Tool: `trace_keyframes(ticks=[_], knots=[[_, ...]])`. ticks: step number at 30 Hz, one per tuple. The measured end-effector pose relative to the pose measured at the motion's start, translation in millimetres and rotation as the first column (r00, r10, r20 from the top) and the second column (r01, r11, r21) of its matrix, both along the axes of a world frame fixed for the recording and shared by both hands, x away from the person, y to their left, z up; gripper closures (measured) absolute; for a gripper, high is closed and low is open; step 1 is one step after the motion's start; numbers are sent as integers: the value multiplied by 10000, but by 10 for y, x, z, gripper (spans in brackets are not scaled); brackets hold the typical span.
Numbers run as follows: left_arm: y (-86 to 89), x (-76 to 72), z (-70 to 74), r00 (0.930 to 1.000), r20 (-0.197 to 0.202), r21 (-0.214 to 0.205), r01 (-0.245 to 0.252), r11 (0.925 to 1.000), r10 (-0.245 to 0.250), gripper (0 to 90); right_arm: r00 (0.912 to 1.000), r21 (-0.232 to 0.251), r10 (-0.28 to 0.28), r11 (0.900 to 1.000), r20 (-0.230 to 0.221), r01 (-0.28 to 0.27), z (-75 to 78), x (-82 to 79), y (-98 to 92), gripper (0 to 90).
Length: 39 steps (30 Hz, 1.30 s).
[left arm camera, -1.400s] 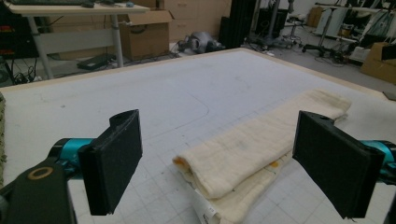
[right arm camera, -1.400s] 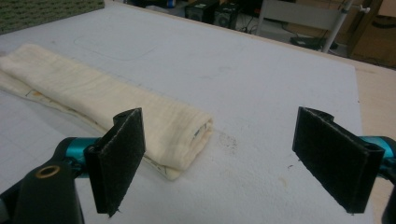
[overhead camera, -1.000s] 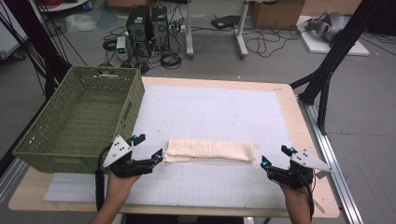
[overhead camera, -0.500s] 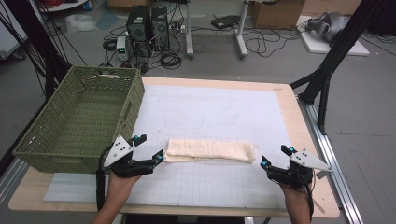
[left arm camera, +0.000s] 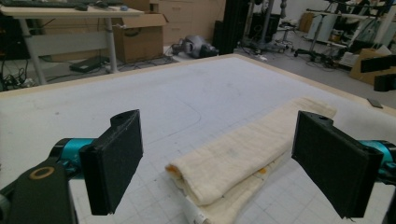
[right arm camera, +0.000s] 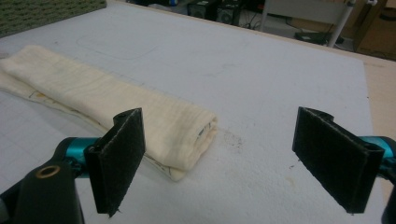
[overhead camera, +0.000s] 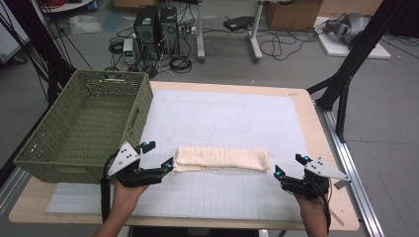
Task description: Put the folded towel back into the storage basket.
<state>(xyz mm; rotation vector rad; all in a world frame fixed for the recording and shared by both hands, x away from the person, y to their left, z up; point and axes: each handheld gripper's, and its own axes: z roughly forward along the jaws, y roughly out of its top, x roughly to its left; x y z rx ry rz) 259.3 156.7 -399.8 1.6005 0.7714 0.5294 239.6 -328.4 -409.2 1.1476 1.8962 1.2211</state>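
Nothing's really moved since a second ago. Big wooden counter (overhead camera: 316, 148) with white mat, woven green plastic basket (overhead camera: 79, 128) on its left, long folded cream cloth (overhead camera: 222, 159) mid-front. Left tool (overhead camera: 157, 158) and right tool (overhead camera: 289, 165), jaws spread, flank its ends, probably ready to lift it.

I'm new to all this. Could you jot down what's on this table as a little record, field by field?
Main item: folded cream towel, lying flat as a long strip on the table
Left gripper: open, jaws either side of the towel's left end, not gripping
Right gripper: open, just off the towel's right end
Container: green woven basket at the table's left edge
Held by: a person's two hands
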Motion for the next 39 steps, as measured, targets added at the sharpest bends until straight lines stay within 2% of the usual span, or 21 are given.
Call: trace_keyframes(ticks=[5, 7, 11, 12, 13, 14, 19, 22, 24, 26, 27, 29, 30, 39], knots=[[-38, 17, 109, 9991, 103, 128, 404, 9991, -406, 165, 10000, 41, -34, 10000, -56, 35, 4, -2, 5, 159], [-29, 46, 146, 9989, 127, -9, 452, 9990, -452, 163, 10000, 30, 22, 10000, -59, -22, 2, 1, 2, 159], [-20, 106, 199, 9993, 45, 25, 368, 9993, -368, 162, 9999, 101, -24, 9999, -121, 25, 4, -1, 7, 159], [-21, 128, 213, 9993, -88, 34, 366, 9993, -366, 162, 9999, 131, -50, 9999, -143, 51, 5, -1, 8, 159], [-31, 179, 234, 9976, -547, 75, 428, 9991, -424, 162, 9999, 167, -35, 9999, -147, 38, 7, 1, 9, 159], [-31, 179, 234, 9976, -547, 75, 428, 9991, -424, 162, 9999, 149, -30, 9999, -169, 32, 8, -1, 10, 159], [-133, 320, 232, 9870, -1439, 309, 767, 9966, -715, 164, 9997, 84, -8, 10000, -237, 10, -2, 12, 27, 159], [-180, 359, 217, 9852, -1543, 368, 810, 9960, -744, 165, 9996, 62, 18, 10000, -264, -16, -2, 13, 26, 159], [-249, 432, 185, 9826, -1712, 616, 833, 9946, -717, 165, 9997, 93, 64, 9999, -220, -62, -1, 14, 21, 159], [-266, 450, 172, 9820, -1762, 650, 805, 9946, -680, 165, 9997, 139, 111, 9998, -227, -108, -5, 13, 19, 158], [-303, 510, 134, 9764, -2078, 718, 756, 9946, -592, 165, 9996, 121, 155, 9998, -216, -152, -8, 14, 15, 159], [-318, 535, 115, 9741, -2197, 738, 715, 9947, -537, 165, 9996, 135, 148, 9998, -237, -144, -9, 13, 15, 158], [-341, 573, 83, 9708, -2348, 776, 687, 9946, -487, 165, 9996, 149, 157, 9998, -238, -154, -8, 11, 9, 159], [-377, 649, 0, 9625, -2698, 1099, 614, 9920, -297, 195, 9995, 163, 149, 9998, -285, -144, -8, 9, 10, 159]])
